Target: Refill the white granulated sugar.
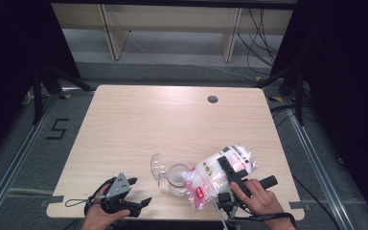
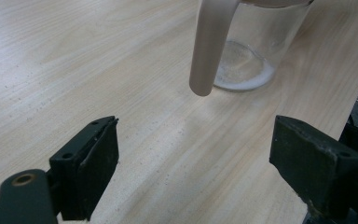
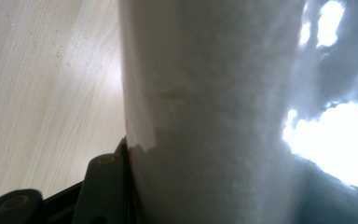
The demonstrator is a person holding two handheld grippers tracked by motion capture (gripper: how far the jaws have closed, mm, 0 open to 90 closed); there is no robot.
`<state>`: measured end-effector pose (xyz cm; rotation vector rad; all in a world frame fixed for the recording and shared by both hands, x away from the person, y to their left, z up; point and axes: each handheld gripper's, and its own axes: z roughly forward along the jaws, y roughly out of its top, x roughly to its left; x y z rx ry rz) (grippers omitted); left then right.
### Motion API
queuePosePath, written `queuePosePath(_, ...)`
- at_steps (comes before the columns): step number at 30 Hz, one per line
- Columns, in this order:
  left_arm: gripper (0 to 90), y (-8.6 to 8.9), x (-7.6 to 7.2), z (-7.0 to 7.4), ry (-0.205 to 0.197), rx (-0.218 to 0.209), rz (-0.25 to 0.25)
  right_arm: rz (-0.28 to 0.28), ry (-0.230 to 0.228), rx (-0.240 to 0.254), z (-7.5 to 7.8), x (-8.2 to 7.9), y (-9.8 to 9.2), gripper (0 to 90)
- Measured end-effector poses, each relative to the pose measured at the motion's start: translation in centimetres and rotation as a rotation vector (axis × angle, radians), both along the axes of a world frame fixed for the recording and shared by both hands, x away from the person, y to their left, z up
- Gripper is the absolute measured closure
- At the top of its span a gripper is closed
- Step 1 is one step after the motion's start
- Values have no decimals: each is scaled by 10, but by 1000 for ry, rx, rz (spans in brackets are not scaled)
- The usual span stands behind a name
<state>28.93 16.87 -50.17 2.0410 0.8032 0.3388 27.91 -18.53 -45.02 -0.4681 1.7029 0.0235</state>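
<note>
The right tongs grip the bag of white granules, tilted over the glass jug near the table front edge. The left tongs wait wide and empty beside it. The bag looks soft, slick and saggy, best pinched mid-body; the jug looks fragile, its handle the safest hold.

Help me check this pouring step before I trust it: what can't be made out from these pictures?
- High view: the bag tilts over the glass jar and hides part of its mouth; whether anything is pouring is too small to tell.
- Right gripper view: the bag blocks the right gripper's far jaw and the table beyond.
- Left gripper view: the top edge cuts off the jar's rim above the left gripper.
</note>
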Motion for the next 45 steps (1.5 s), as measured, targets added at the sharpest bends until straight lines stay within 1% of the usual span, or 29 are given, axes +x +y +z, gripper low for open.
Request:
queuePosePath(1, 152, -1, 0, -1, -1, -6, 0, 7, -6, -12, 1, 0, 0, 502)
queuePosePath(2, 152, -1, 0, 0, -2, -14, -1, 8, -6, -12, 1, 0, 0, 502)
queuePosePath(3, 152, -2, -1, -1, 3, -17, 4, 0, 2, 2, 0, 0, 0, 502)
queuePosePath(5, 153, -2, -1, -1, 2, -17, 3, -1, 3, 7, 0, 0, -1, 502)
queuePosePath(6, 152, -1, 0, -1, -7, -14, -4, -13, 5, 14, 0, -1, -1, 502)
queuePosePath(7, 152, -1, 1, 0, -15, -7, -12, -10, 2, 10, 0, -1, -1, 502)
queuePosePath(8, 152, 1, 1, 0, -3, 14, -1, -10, 2, 10, 0, -1, -1, 502)
queuePosePath(9, 152, 1, 1, 0, -3, 17, -4, -16, 2, 20, 0, -1, -1, 502)
queuePosePath(10, 152, 1, 1, 0, -4, 17, -5, -11, -8, 4, 2, -1, -1, 502)
queuePosePath(12, 152, 1, 1, 0, -6, 21, -8, -8, -13, 3, 3, -1, -1, 502)
queuePosePath(14, 152, -2, 0, -1, -1, -18, 0, -14, -5, 11, 2, -1, -2, 503)
queuePosePath(15, 152, 1, 1, 0, -6, 17, -7, -16, -6, 14, 2, -1, -2, 503)
queuePosePath(20, 152, 1, 1, 0, -5, 21, -7, -16, -5, 10, 2, -2, -2, 504)
queuePosePath(21, 152, 1, 1, 0, -5, 22, -8, -4, -14, -3, 4, -2, -1, 504)
queuePosePath(22, 152, 0, 1, 0, -1, 11, -7, -4, -14, -3, 4, -2, -1, 504)
queuePosePath(23, 152, -2, 0, -1, -1, -18, 0, 2, -14, -8, 4, -2, 0, 504)
queuePosePath(24, 152, -1, 0, -1, -1, -15, 0, 6, -10, -7, 4, -1, 0, 504)
queuePosePath(25, 152, -1, 0, -1, -1, -16, 0, 0, -13, 9, 4, -2, 0, 505)
queuePosePath(26, 152, 1, 1, 0, -6, 20, -9, 18, -25, -21, 6, -1, 1, 504)
queuePosePath(27, 152, 0, 0, 0, -1, 5, -8, 19, -28, -18, 6, -2, 1, 505)
queuePosePath(28, 152, -1, 0, 0, -1, 1, -4, -1, -15, -16, 6, -3, 1, 505)
queuePosePath(30, 152, -1, 0, -1, 1, 5, -2, 7, -21, -9, 6, -2, 1, 505)
queuePosePath(33, 152, -2, -1, -1, 2, -12, 2, 6, -20, -10, 6, -2, 1, 506)
queuePosePath(34, 152, -1, -1, -1, 2, -13, 3, 9, -22, -15, 6, -2, 1, 506)
queuePosePath(36, 152, -1, 1, 0, -18, -7, -11, 1, -12, -6, 6, -1, 0, 506)
queuePosePath(38, 152, -1, 0, -1, -8, -10, -7, -6, -17, -6, 6, -2, 0, 506)
queuePosePath(39, 152, -1, 0, -1, 5, -10, -2, -11, -16, -2, 6, -2, 0, 506)
queuePosePath(42, 152, -2, -1, -1, 3, -11, 1, -17, -14, 0, 6, -2, -1, 506)
queuePosePath(45, 152, -2, 0, -1, 1, -16, 2, -10, -17, -6, 6, -2, 0, 507)
